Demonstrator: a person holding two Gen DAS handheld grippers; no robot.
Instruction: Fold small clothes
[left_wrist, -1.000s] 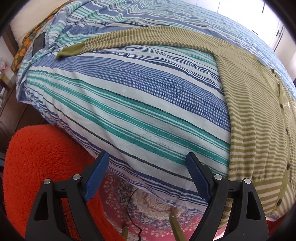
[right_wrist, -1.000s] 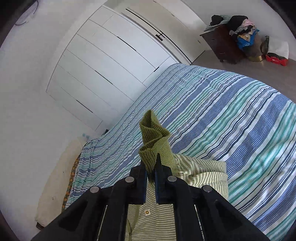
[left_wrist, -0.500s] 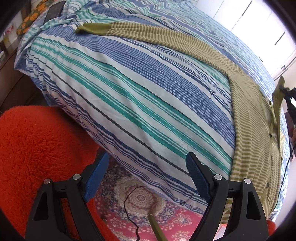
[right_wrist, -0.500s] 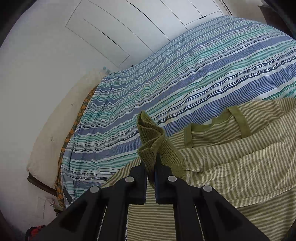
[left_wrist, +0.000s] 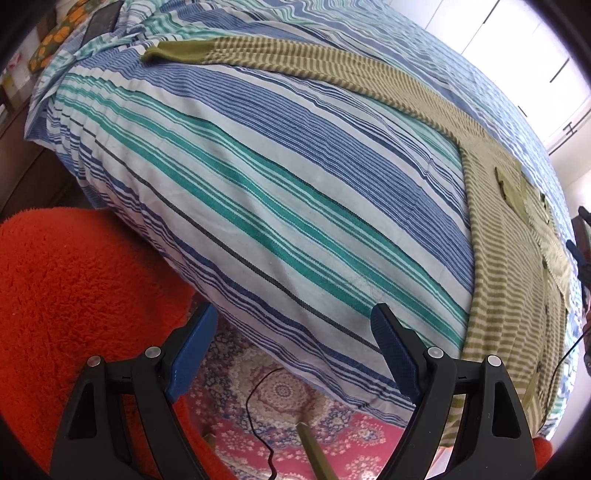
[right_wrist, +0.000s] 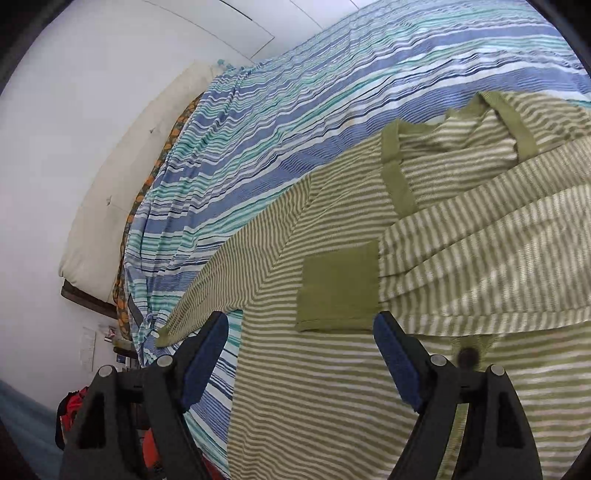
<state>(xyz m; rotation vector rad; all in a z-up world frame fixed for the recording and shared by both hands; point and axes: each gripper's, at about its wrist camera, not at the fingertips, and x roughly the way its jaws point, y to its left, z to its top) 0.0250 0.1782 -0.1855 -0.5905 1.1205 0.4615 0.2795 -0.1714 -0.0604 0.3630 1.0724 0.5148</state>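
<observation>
Bed (left_wrist: 280, 192): covered by a blue, teal and white striped spread; it fills most of both views.

Cardigan (right_wrist: 369, 387): green-and-cream stripes, lies on the bed near its edge. In the left wrist view the body (left_wrist: 517, 295) runs down the right side and hangs a little over the bed's edge. One sleeve (left_wrist: 295, 55) stretches flat across the spread, away from the body, ending in a plain green cuff (left_wrist: 177, 51). The other sleeve (right_wrist: 480, 258) is folded over the body; its plain green cuff (right_wrist: 338, 288) lies flat on the stripes.

Red shaggy rug (left_wrist: 74, 295) and patterned carpet (left_wrist: 288, 398): on the floor below the bed's edge.

My left jaws (left_wrist: 291, 347): wide apart, nothing between them, over the bed's edge, beside the cardigan body and apart from it.

My right jaws (right_wrist: 301, 347): have just been opening and now stand wide. The folded-over cuff lies just beyond the tips, between their lines; the pads do not press on it.
</observation>
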